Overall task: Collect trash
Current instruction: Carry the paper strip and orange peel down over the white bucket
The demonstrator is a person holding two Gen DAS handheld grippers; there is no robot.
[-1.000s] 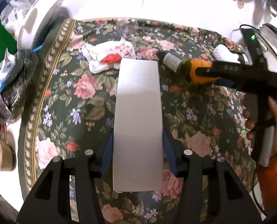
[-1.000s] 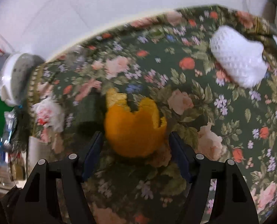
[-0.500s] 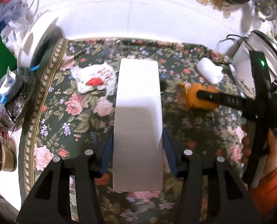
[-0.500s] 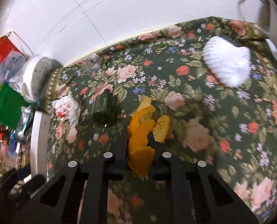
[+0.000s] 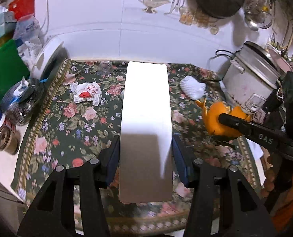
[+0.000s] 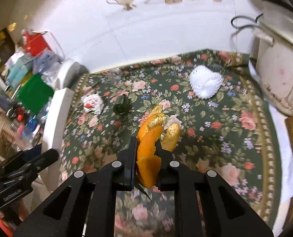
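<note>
Item 1: left gripper (image 5: pixel 146 159), jaws part-way apart and clamped on the 2 long sides of a flat white box (image 5: pixel 146 118) that runs from 6 o'clock up toward 12 o'clock in the left wrist view, held above the floral tablecloth (image 5: pixel 67 122). Item 2: right gripper (image 6: pixel 146 148), jaws nearly together after closing within the last second, pinching a curled orange peel (image 6: pixel 149 138) between the pads; the peel is lifted clear of the cloth, loose strips fanning out past the fingertips toward 12 and 1 o'clock. In the left wrist view the same peel appears at 3 o'clock, with a hand (image 5: pixel 272 175) on the gripper handle below it. Item 3: crumpled white wrapper with red print (image 6: pixel 92 103), lying on the cloth at 10 o'clock of the peel in the right wrist view. Item 4: dark bottle (image 6: pixel 121 104), lying on its side just right of the wrapper. Item 5: white foam net (image 6: pixel 205 84), on the cloth at 1 o'clock. Item 6: rice cooker (image 6: pixel 280 75), at the cloth's right edge, 2 o'clock.
</note>
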